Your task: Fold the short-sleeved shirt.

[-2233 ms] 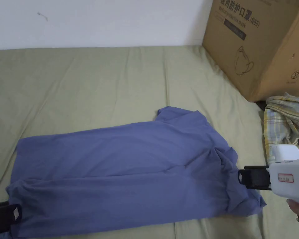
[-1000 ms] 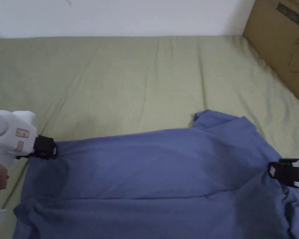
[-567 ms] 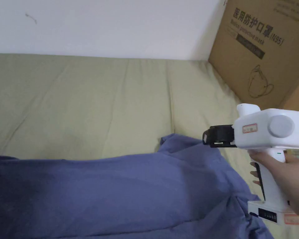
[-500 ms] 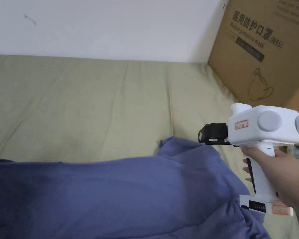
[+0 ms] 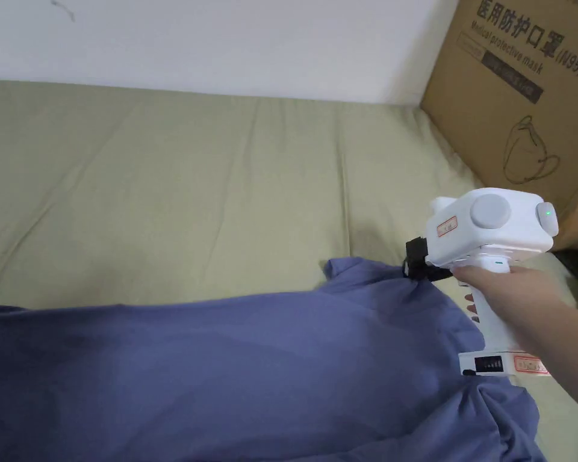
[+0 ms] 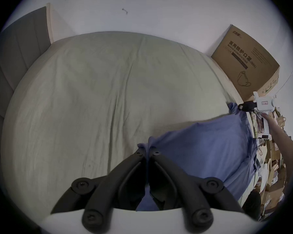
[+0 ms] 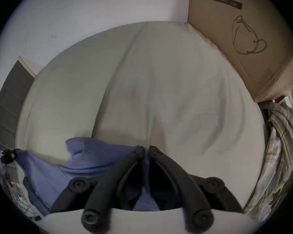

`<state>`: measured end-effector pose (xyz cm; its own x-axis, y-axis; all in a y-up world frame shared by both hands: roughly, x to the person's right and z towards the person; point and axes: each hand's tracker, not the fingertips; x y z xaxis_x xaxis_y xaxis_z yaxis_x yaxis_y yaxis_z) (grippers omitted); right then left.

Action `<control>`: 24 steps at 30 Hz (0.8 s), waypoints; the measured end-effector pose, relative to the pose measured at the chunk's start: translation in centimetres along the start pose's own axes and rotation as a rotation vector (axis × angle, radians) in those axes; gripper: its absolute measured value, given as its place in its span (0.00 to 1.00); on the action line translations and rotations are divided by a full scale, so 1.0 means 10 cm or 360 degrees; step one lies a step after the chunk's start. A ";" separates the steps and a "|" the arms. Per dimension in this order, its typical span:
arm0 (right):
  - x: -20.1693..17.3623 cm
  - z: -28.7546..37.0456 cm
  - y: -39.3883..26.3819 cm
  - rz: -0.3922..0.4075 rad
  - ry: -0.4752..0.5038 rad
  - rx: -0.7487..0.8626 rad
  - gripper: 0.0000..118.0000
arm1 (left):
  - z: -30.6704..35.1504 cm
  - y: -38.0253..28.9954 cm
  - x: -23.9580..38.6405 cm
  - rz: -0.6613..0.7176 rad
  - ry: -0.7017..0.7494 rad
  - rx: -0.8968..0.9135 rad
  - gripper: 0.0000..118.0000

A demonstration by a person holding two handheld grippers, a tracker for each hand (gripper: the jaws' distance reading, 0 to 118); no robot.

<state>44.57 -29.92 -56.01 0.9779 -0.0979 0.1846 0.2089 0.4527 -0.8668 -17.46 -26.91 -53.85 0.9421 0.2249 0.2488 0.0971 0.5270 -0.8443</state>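
You had the blue short-sleeved shirt [image 5: 233, 367] spread along the bed's [image 5: 179, 180] near edge, left gripper [image 6: 147, 151] and right gripper [image 7: 145, 149] each clamped on a far corner; lifting both evenly toward you would keep that fold straight

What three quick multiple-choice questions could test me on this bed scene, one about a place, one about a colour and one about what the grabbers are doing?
1. Where does the cardboard box stand?
A. at the bed's far right corner, against the wall
B. at the middle of the bed
C. on the shirt

2. What colour is the short-sleeved shirt?
A. red
B. blue
C. white

3. What state is the right gripper in?
A. wide open above the green bedsheet
B. lying on the box
C. shut on the shirt

Answers:
1 A, the head view shows it at the wall.
2 B, the cloth is blue.
3 C, blue fabric is pinched between its closed jaws; likewise the left gripper.
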 end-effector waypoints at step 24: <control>0.84 2.16 -2.74 -0.0331 0.0284 0.0114 0.06 | 1.25 -1.12 0.02 -0.0129 -0.0268 -0.0067 0.01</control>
<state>47.11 -24.01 -20.66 0.8996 -0.3467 0.2655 0.4110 0.4672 -0.7828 -22.35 -22.54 -38.46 0.8639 0.3189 0.3899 0.1874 0.5151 -0.8364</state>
